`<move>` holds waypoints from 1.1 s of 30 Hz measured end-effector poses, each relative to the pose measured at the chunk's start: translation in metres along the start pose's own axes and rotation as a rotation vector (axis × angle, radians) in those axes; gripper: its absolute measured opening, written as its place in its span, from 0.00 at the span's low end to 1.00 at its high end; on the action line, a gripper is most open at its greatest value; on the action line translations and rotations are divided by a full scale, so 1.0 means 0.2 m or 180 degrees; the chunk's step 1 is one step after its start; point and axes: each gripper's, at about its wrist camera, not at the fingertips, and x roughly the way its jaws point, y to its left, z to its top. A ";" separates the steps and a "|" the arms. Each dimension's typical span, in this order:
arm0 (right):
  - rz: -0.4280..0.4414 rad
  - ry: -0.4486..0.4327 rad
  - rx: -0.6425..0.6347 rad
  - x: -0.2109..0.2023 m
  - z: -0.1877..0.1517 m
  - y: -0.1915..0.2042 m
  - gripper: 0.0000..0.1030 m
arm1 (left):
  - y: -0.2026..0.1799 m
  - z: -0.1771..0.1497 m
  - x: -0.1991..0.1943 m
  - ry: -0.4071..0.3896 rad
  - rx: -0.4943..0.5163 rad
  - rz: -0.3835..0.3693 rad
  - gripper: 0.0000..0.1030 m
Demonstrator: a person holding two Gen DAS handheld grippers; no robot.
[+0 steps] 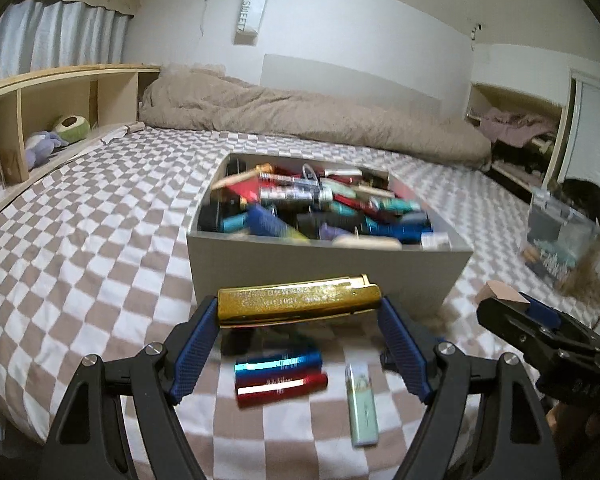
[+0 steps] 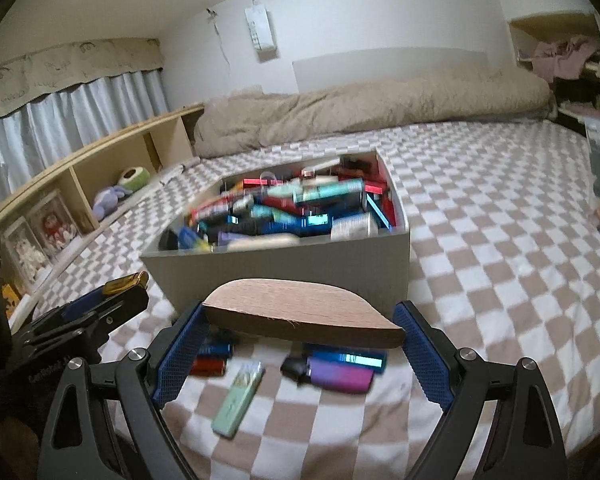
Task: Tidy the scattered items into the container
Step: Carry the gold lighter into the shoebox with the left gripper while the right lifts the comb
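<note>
A grey box (image 1: 328, 268) full of small colourful items stands on the checkered bed; it also shows in the right wrist view (image 2: 284, 272). My left gripper (image 1: 298, 308) is shut on a gold glittery bar (image 1: 296, 300), held above the bed just before the box's near wall. My right gripper (image 2: 300, 320) is shut on a flat wooden piece (image 2: 300, 312), also near the box front. On the bed under them lie a blue tube (image 1: 278, 362), a red tube (image 1: 282, 388), a pale green lighter (image 1: 362, 408), and a purple-pink device (image 2: 340, 374).
A beige duvet (image 1: 300, 112) lies bunched along the far wall. A wooden shelf (image 1: 60, 92) with plush toys runs along the left. A clear plastic bin (image 1: 560, 236) sits at the right bed edge. The checkered sheet (image 2: 500, 240) spreads right of the box.
</note>
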 end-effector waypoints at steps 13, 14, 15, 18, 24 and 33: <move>0.0383 0.0017 0.0050 0.16 0.34 -0.02 0.83 | 0.03 0.32 0.14 -0.0114 -0.0029 -0.0079 0.78; 0.0397 0.0037 0.0041 0.18 0.37 -0.02 0.83 | 0.03 0.34 0.15 -0.0109 -0.0026 -0.0096 0.78; 0.0399 0.0060 0.0023 0.21 0.40 -0.02 0.81 | 0.03 0.35 0.17 -0.0105 -0.0021 -0.0109 0.78; 0.0347 0.0180 -0.0007 0.29 0.44 -0.04 0.76 | 0.03 0.39 0.23 -0.0063 -0.0006 -0.0102 0.78; 0.0235 0.0302 -0.0065 0.29 0.41 -0.09 0.76 | 0.07 0.42 0.28 -0.0014 -0.0025 -0.0110 0.78; 0.0022 0.0688 0.0152 0.35 0.08 -0.17 0.91 | 0.07 0.40 0.27 -0.0001 -0.0043 -0.0128 0.78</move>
